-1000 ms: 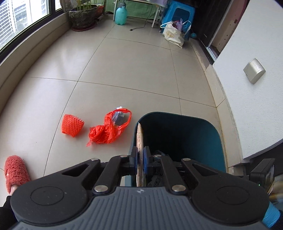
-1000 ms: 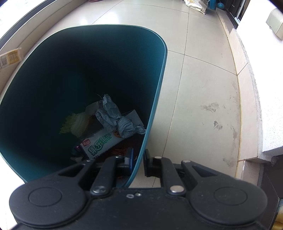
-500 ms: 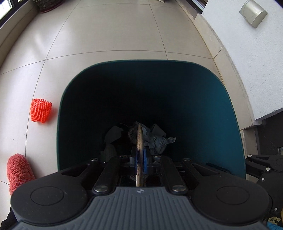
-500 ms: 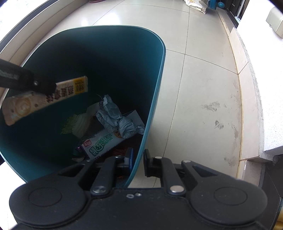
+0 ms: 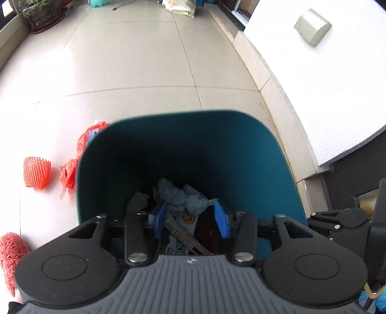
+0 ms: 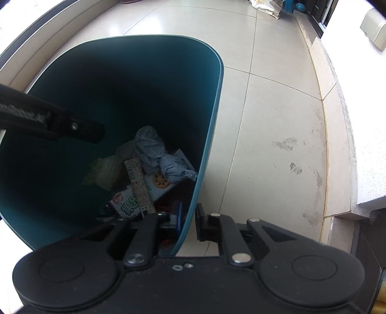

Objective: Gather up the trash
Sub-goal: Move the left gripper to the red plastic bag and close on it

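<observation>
A teal trash bin (image 5: pixel 253 154) stands on the tiled floor. My left gripper (image 5: pixel 191 221) is open and empty above the bin's mouth. A flat snack wrapper (image 6: pixel 138 183) lies inside on crumpled grey paper (image 6: pixel 154 149) and a white box (image 6: pixel 159 183); the wrapper also shows in the left wrist view (image 5: pixel 185 238). My right gripper (image 6: pixel 188 218) is shut on the bin's rim (image 6: pixel 193 200). A red plastic bag (image 5: pixel 74 159) and an orange foam net (image 5: pixel 36 172) lie on the floor left of the bin.
A white wall (image 5: pixel 325 91) with a raised ledge runs along the right. A potted plant (image 5: pixel 42 14) and bags (image 5: pixel 179 7) stand far back. A pink slipper (image 5: pixel 9 256) is at the lower left. A window sill runs along the left.
My left gripper carried the wrapper over the bin, opened and let it go; the wrapper now lies inside. The right gripper has kept its hold on the rim.
</observation>
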A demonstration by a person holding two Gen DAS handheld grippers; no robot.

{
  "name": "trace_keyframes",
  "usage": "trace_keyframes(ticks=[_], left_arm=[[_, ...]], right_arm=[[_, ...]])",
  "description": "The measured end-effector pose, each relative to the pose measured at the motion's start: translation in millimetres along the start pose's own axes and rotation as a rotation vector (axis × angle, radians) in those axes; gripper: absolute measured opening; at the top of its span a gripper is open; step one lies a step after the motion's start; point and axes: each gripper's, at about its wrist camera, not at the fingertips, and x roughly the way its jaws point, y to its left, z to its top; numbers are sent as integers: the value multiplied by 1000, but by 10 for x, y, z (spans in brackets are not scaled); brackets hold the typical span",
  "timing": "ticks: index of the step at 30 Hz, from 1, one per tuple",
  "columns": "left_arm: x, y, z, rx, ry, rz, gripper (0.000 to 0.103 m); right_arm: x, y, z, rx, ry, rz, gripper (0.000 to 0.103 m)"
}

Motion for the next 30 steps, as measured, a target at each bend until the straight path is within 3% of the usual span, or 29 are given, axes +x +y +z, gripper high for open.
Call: trace_keyframes(ticks=[1, 3, 6, 8, 13, 16, 30], left_arm=[[-74, 29, 27, -7, -24, -3, 63], [-269, 135, 98, -27, -82, -14, 66], [-443, 354, 160, -60, -129, -7, 80], [-496, 532, 189, -77, -150, 32, 81], [-356, 1000, 248, -150, -115, 110, 81], [-98, 1297, 266, -181, -67, 151, 81], [1587, 2385, 273, -346, 153, 172, 81]], right_arm=[[-7, -11, 5, 3, 2, 1, 9], [-15, -39, 1, 9, 4, -2, 8], [-13, -78, 19, 26, 8, -1, 7], [-28, -125, -7, 40, 11, -3, 6], [-57, -234, 7, 88, 26, -1, 4], [-74, -242, 24, 101, 31, 0, 4], [82, -254, 19, 78, 78, 2, 5]])
